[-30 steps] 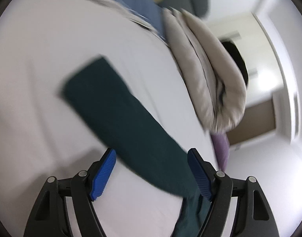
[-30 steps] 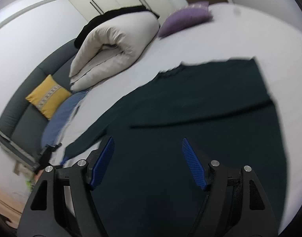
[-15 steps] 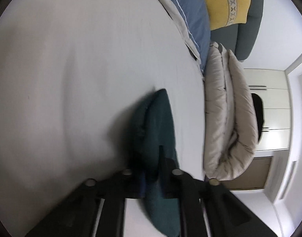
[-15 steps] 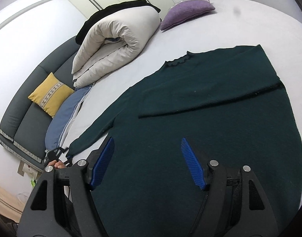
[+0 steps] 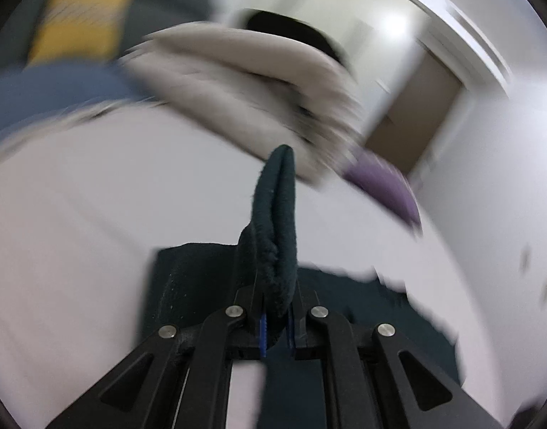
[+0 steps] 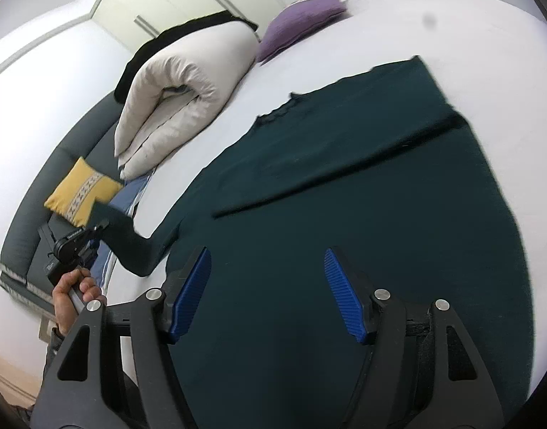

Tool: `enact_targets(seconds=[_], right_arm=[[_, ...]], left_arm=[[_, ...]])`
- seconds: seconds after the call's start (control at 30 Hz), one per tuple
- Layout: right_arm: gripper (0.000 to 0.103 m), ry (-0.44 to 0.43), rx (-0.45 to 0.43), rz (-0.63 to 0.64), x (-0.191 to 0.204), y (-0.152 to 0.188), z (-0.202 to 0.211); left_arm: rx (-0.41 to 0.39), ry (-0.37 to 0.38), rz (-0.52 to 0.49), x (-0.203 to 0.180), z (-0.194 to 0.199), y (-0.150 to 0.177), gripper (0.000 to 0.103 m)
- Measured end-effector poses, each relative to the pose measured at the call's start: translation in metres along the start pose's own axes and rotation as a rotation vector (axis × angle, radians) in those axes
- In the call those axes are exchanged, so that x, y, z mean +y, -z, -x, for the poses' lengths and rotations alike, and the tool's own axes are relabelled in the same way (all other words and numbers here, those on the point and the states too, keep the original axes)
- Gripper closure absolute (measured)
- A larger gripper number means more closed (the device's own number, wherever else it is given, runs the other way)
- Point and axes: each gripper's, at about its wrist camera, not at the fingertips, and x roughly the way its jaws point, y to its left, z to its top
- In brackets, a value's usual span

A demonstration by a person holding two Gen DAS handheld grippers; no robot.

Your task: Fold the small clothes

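Observation:
A dark green sweater [image 6: 363, 193] lies flat on the white bed [image 6: 398, 21], one sleeve folded across its chest. My left gripper [image 5: 275, 325] is shut on the cuff of the other sleeve [image 5: 277, 221], which stands up out of the jaws. In the right wrist view that gripper [image 6: 94, 230] holds the sleeve [image 6: 130, 243] lifted off the bed at the left edge. My right gripper [image 6: 266, 293] is open and empty, hovering over the sweater's lower body.
A rolled beige duvet [image 6: 180, 107] and a purple pillow [image 6: 302, 18] lie at the head of the bed. A blue pillow [image 6: 127, 196] and a yellow cushion [image 6: 80, 196] lie on the grey sofa [image 6: 41, 214] to the left.
My left gripper shut on the sleeve cuff and lifted it off the bed, swinging round toward the sweater's body. My right gripper stayed open over the sweater.

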Motion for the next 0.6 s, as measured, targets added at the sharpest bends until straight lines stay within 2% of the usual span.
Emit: enact_targets(seconds=[0.03,0.07,0.13,0.23,0.33,0.4,0.47,0.57,0.6], right_arm=[[0.039,0.002,-0.006,-0.010,-0.005,-0.001,0.002],[0.039,0.004,-0.009,-0.019,-0.010,-0.002,0.003],[0.039,0.005,-0.010,-0.045,-0.020,-0.006,0.005],[0.039,0.000,0.006,-0.056,-0.026,-0.011,-0.001],[0.037,0.003,0.054,-0.059,-0.024,-0.018,-0.020],[0.037,-0.021,0.089,-0.075,-0.020,-0.025,-0.036],[0.037,-0.042,0.128,-0.068,-0.012,-0.031,-0.057],[0.036,-0.054,0.182,-0.063,0.003,-0.039,-0.092],[0.036,-0.061,0.200,-0.065,0.008,-0.041,-0.103]], left_arm=[[0.011,0.003,-0.081,-0.026,-0.004,0.010,0.094],[0.022,-0.007,-0.204,-0.062,-0.011,0.030,0.094],[0.047,-0.013,-0.364,-0.106,-0.025,0.065,0.094],[0.128,-0.017,-0.506,-0.139,-0.049,0.115,0.093],[0.218,-0.026,-0.518,-0.139,-0.066,0.140,0.086],[0.249,-0.022,-0.498,-0.128,-0.069,0.146,0.073],[0.240,0.001,-0.462,-0.124,-0.065,0.140,0.043],[0.211,0.003,-0.444,-0.119,-0.057,0.134,0.026],[0.219,0.007,-0.438,-0.112,-0.051,0.140,0.025]])
